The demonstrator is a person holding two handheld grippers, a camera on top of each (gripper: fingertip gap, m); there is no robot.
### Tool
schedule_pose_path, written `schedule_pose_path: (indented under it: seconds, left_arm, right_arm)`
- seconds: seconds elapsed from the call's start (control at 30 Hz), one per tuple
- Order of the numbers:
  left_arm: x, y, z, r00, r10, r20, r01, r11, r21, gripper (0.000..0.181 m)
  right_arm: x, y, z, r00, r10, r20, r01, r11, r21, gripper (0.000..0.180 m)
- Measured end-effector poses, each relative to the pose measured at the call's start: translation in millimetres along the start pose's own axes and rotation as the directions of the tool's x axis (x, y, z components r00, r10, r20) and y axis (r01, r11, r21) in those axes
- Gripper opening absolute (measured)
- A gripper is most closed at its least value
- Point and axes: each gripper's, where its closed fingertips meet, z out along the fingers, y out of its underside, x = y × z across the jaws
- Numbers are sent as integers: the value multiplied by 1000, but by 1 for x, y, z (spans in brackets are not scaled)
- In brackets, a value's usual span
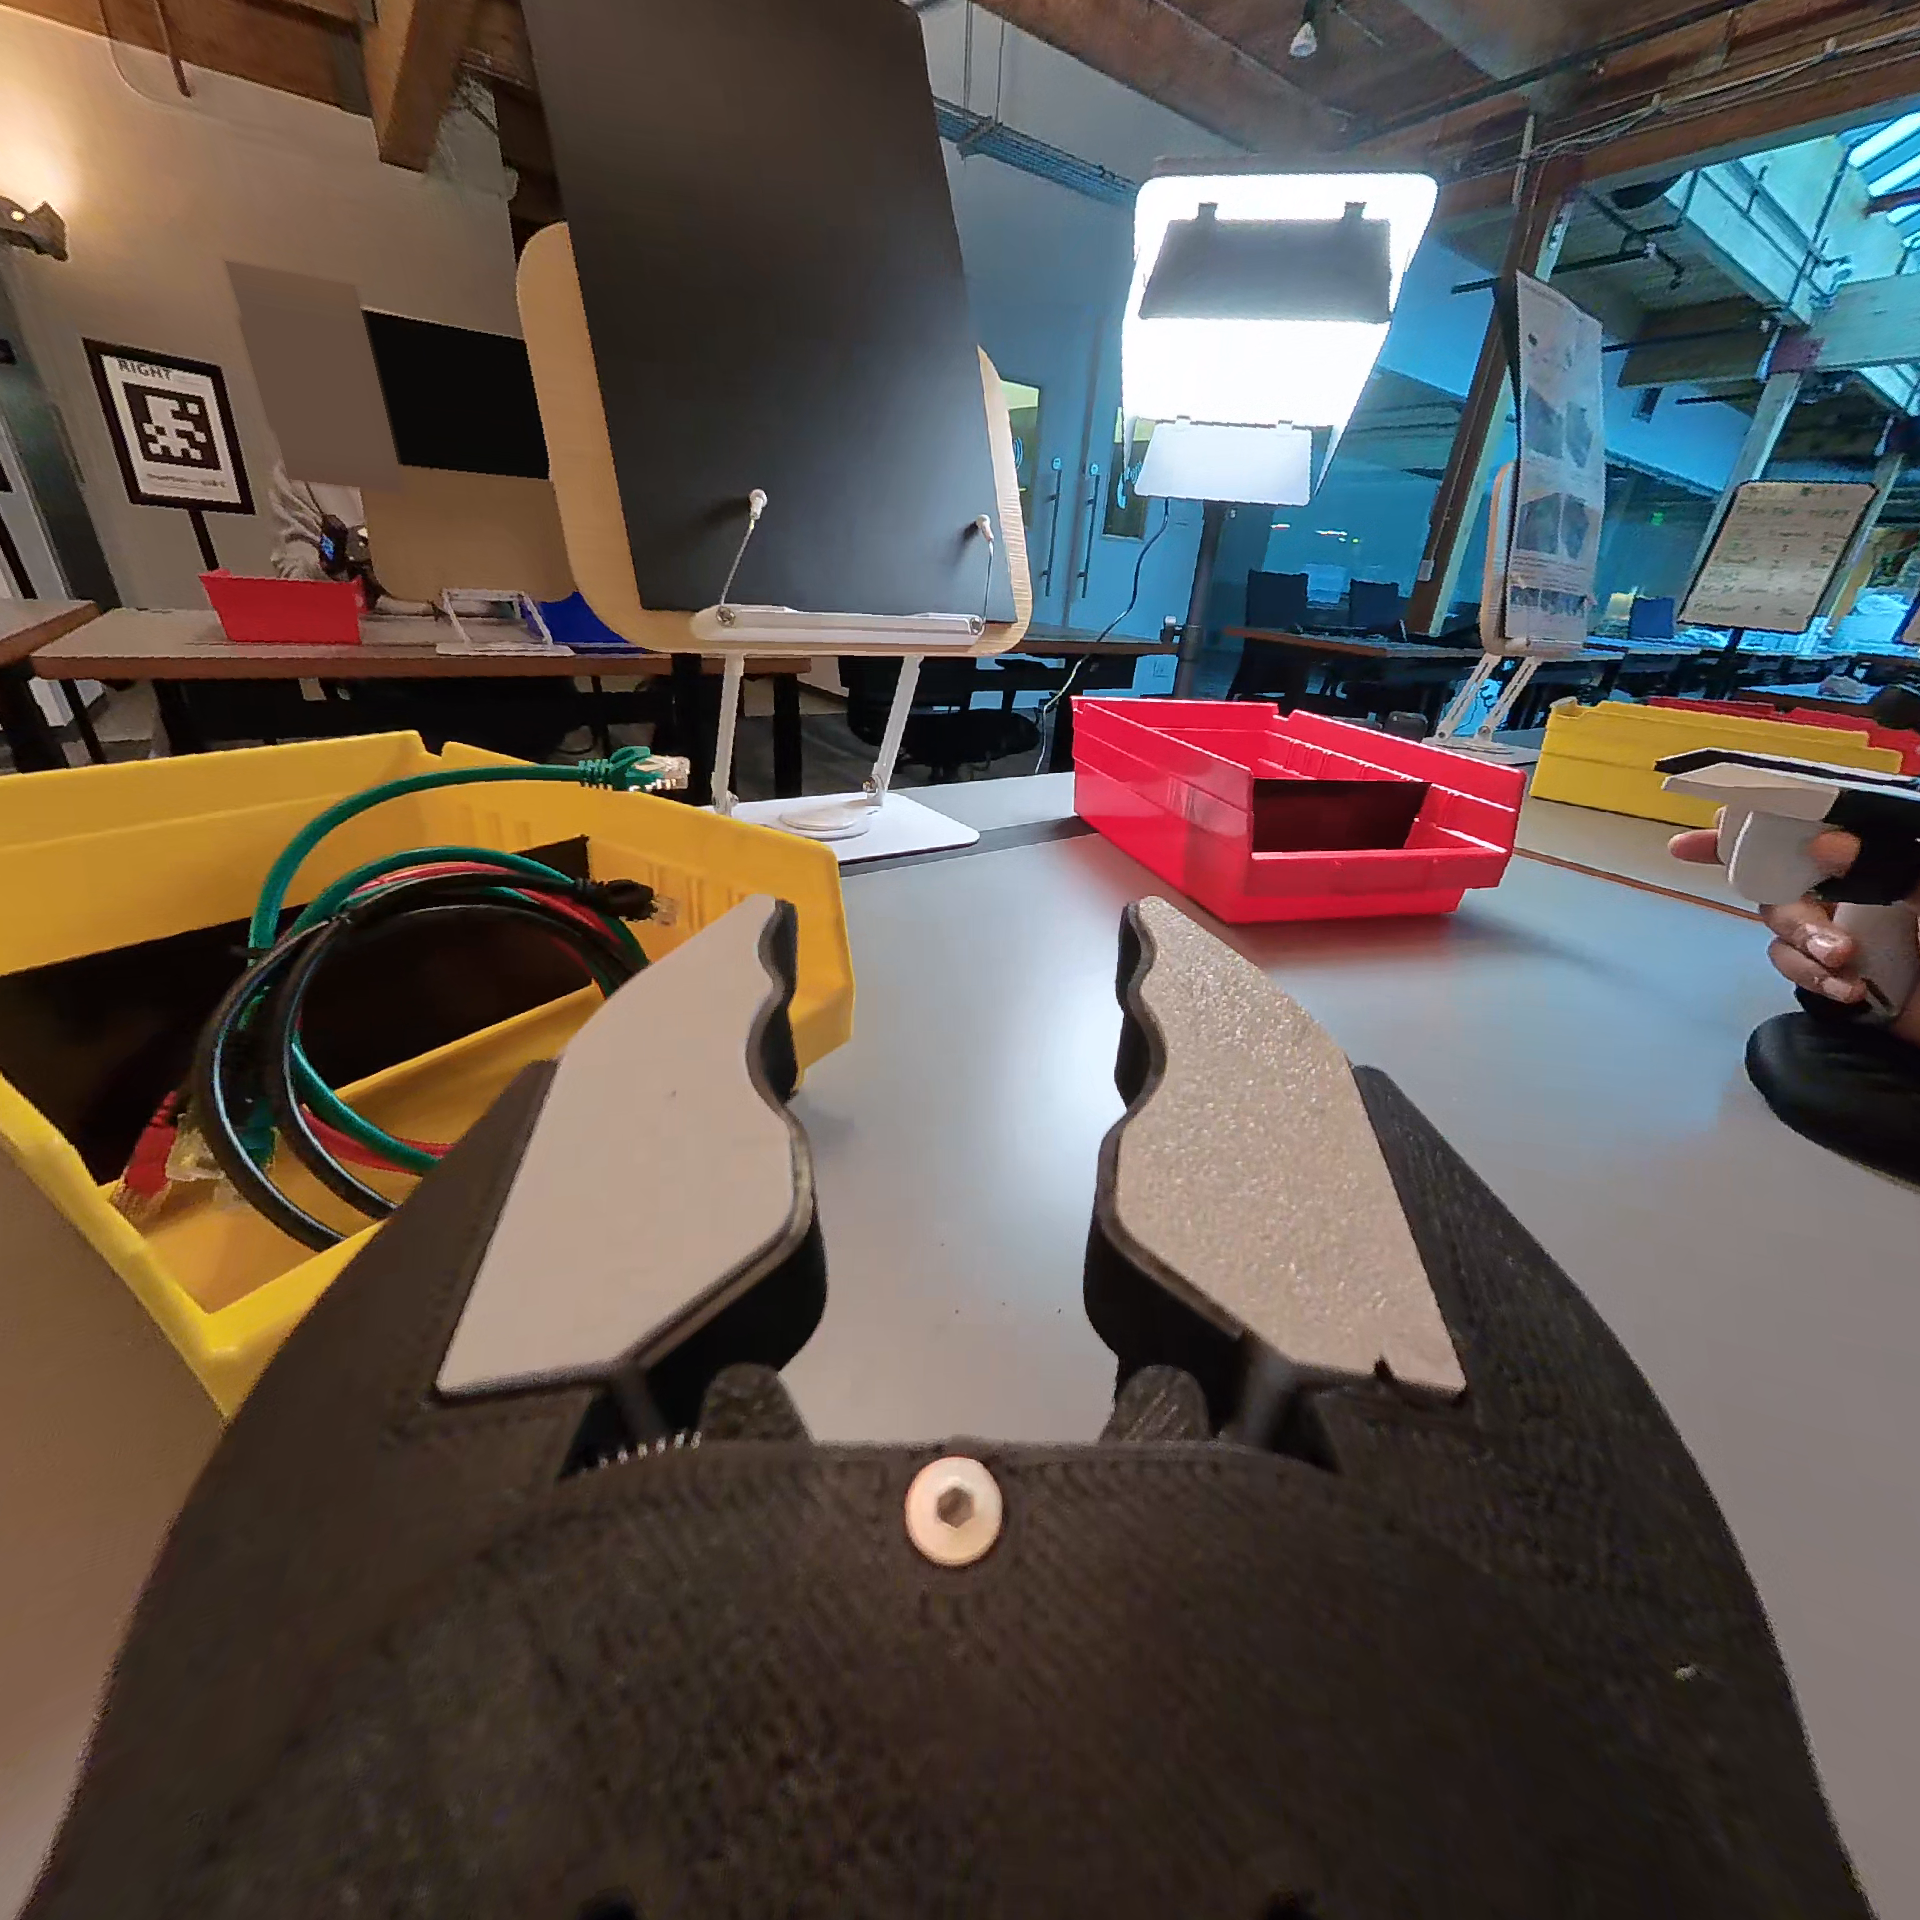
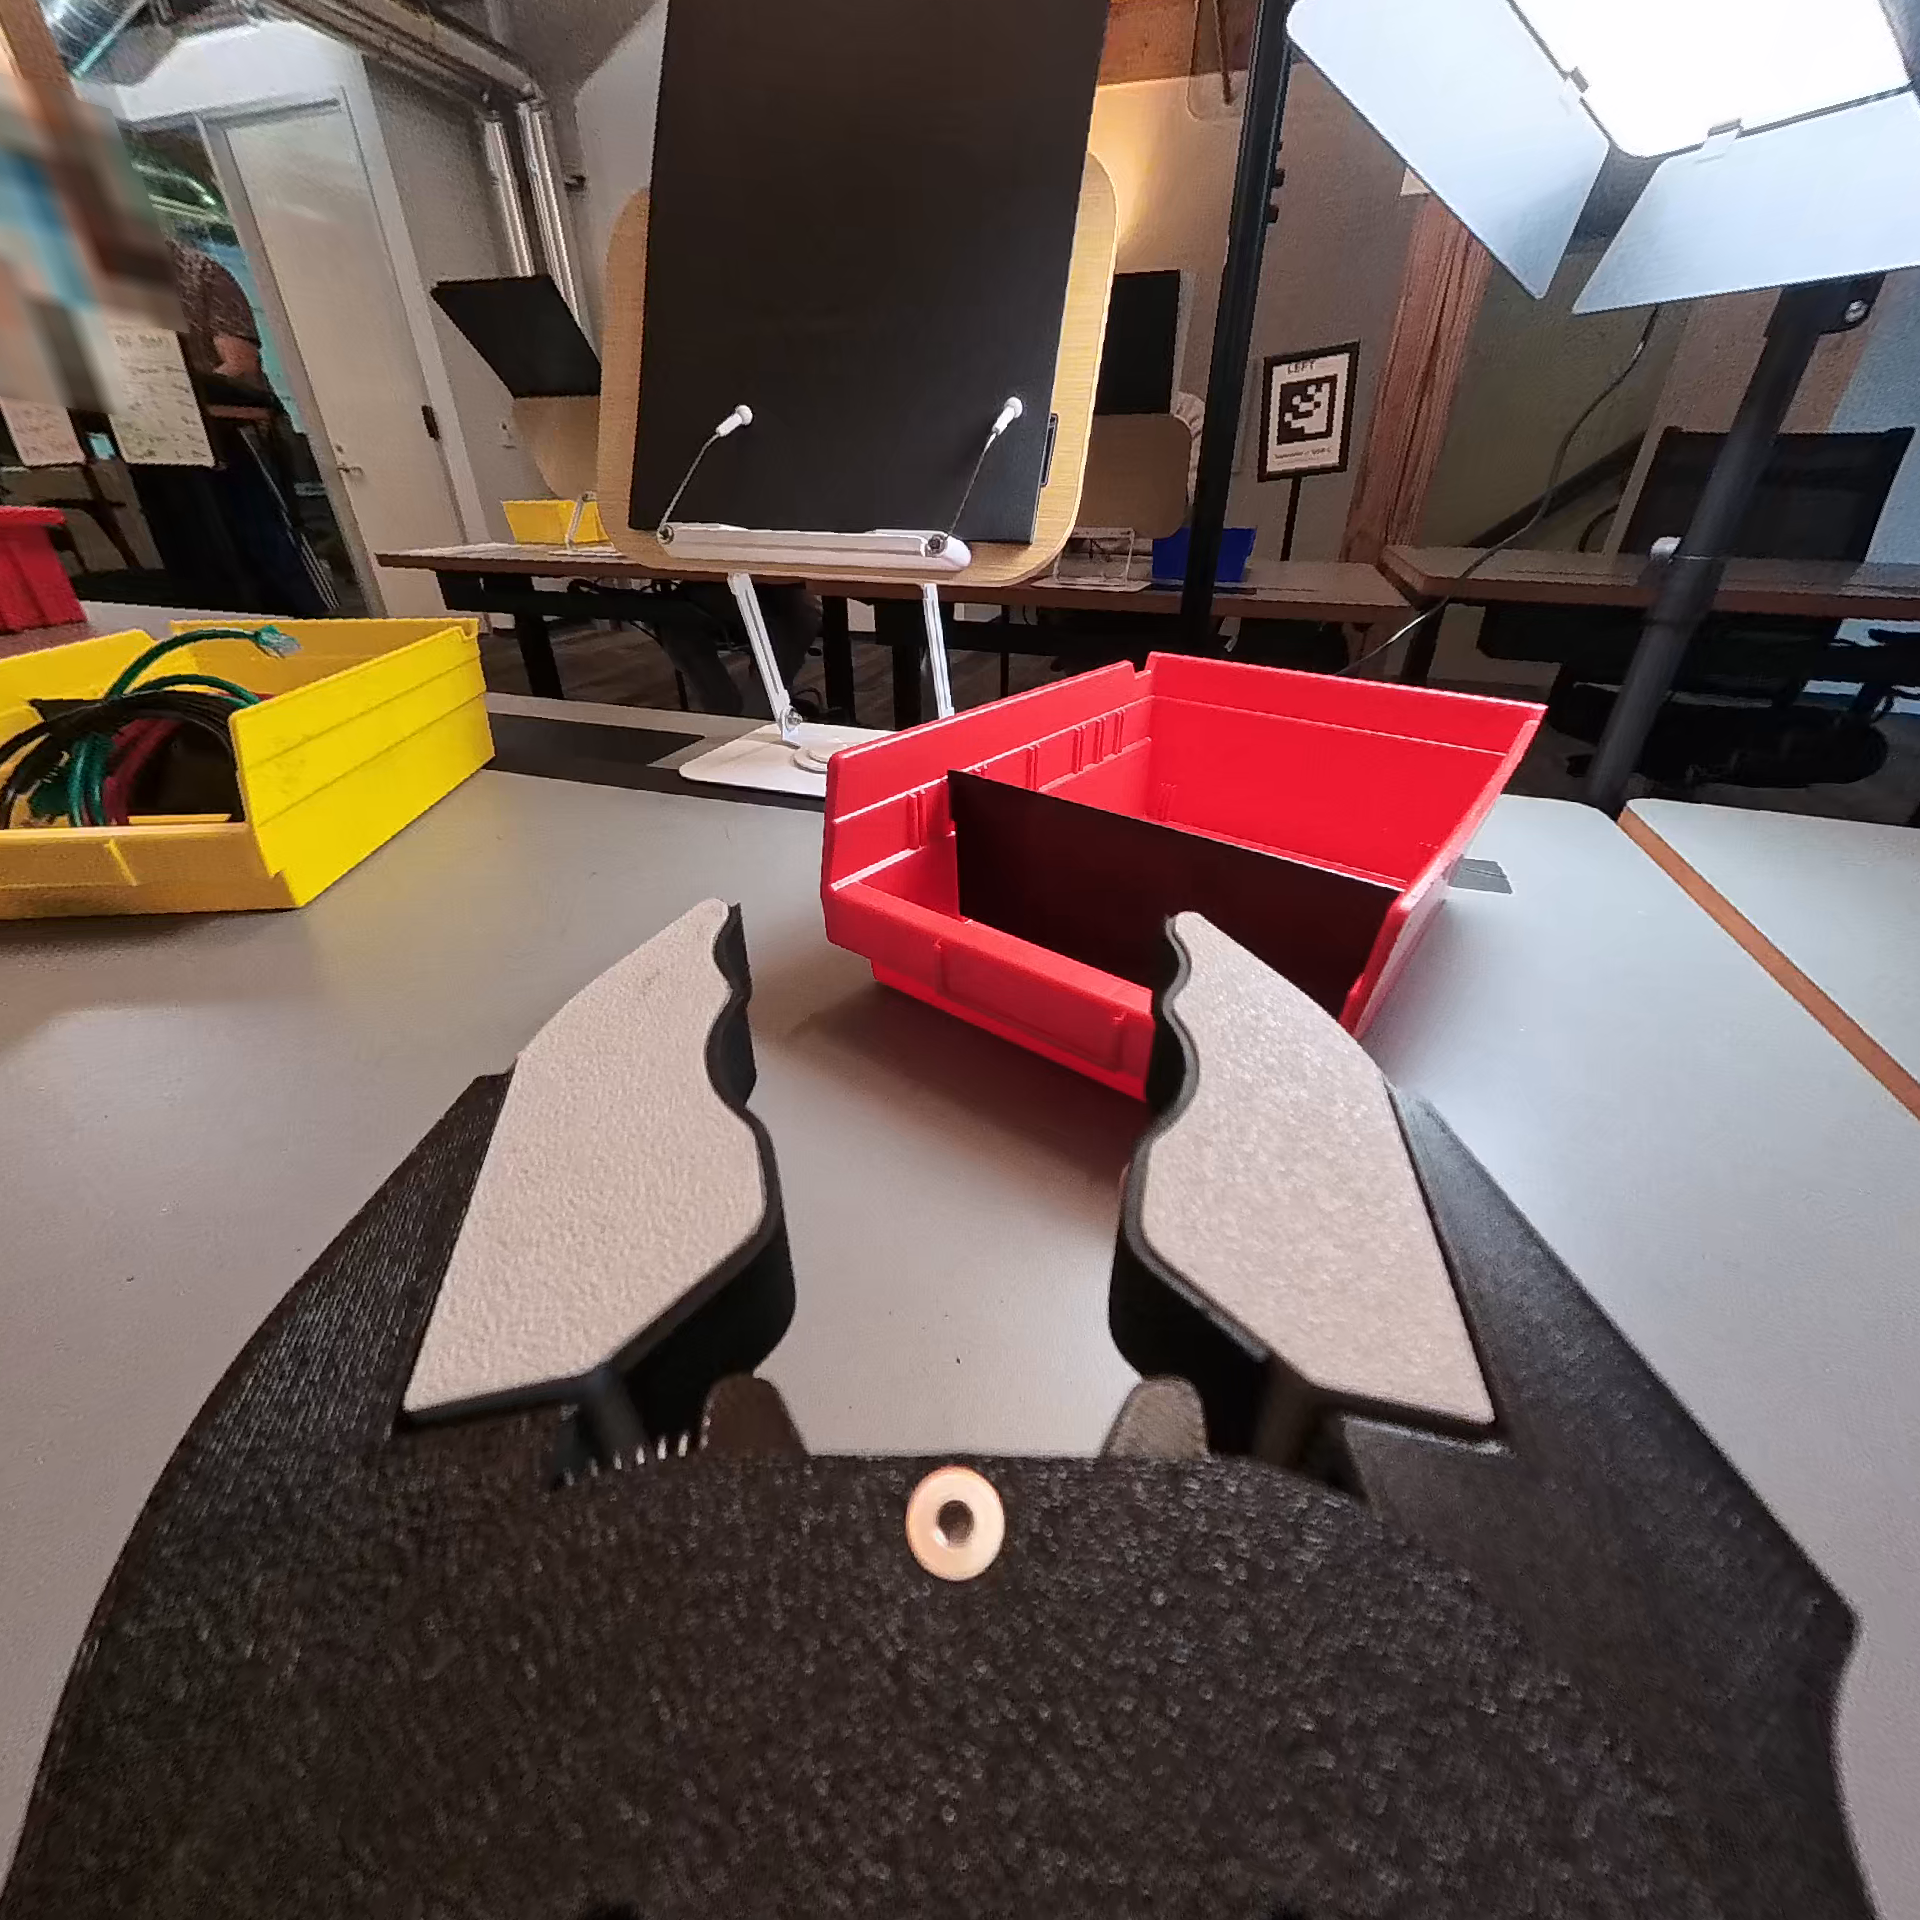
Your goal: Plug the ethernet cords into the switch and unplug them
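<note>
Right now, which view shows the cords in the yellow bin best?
The left wrist view: the cords lie close, coiled in the yellow bin, with green, red and black strands and plugs distinct. The right wrist view shows the cords only small and far off at its left edge.

bin with cords (image 1: pixel 727 883): yellow
ethernet cords (image 1: pixel 312 1039): green, red, black
other bin (image 2: pixel 1299 748): red, black divider
worktop (image 1: pixel 987 1091): grey
tool fingers (image 2: pixel 613 1174): speckled grey on black
</note>
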Motion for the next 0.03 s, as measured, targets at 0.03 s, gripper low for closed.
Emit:
schedule_pose_path:
  seconds: [0.03]
  left_arm:
    - [0, 0, 0, 1000, 0, -2, 0, 1000, 1, 59]
  right_arm:
    - [0, 0, 0, 1000, 1, -1, -1, 1000, -2, 74]
